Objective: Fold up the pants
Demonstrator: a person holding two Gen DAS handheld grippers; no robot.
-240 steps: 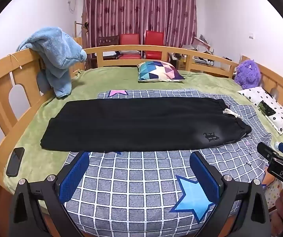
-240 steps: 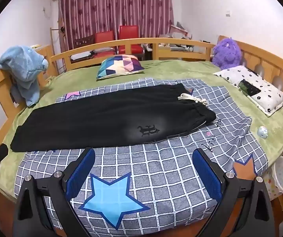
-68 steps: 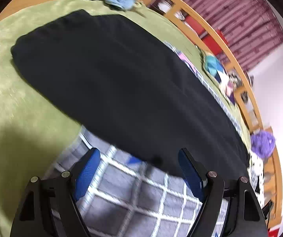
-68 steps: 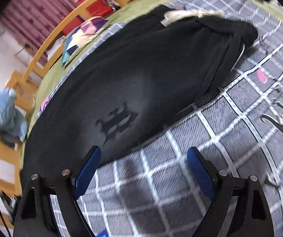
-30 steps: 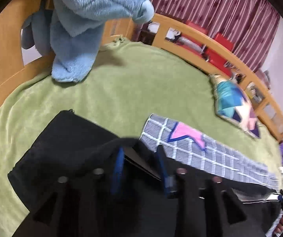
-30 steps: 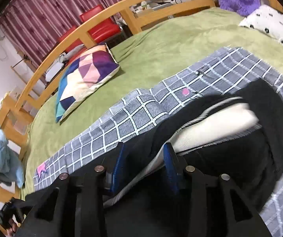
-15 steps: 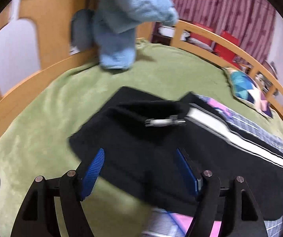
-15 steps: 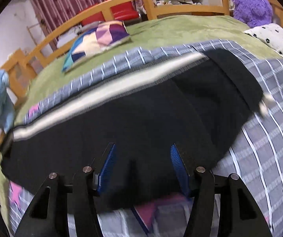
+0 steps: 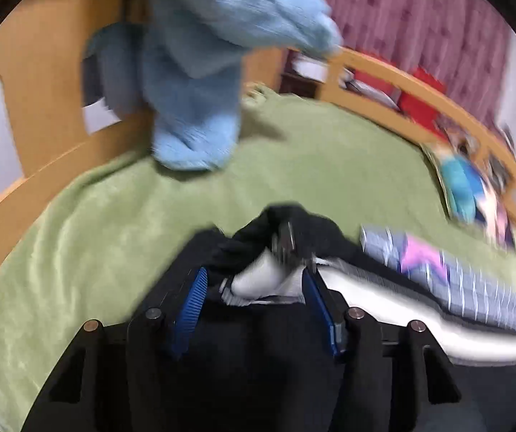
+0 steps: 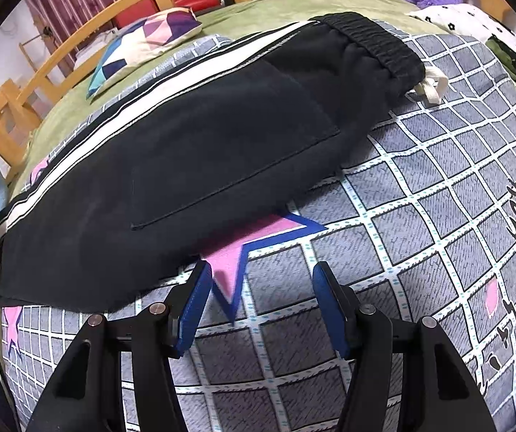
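While pants lie just beyond the empty, parted right tool, left tool closing around their cuff.

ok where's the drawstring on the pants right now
In the right wrist view, the cream drawstring sticks out at the upper right from the waistband end of the black pants, resting on the grey checked quilt.

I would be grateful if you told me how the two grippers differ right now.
The left gripper has the pants' bunched leg end between its blue pads; the right gripper has only the checked quilt between its own. The left's jaws have just been closing; the right's stand open. Both point down.
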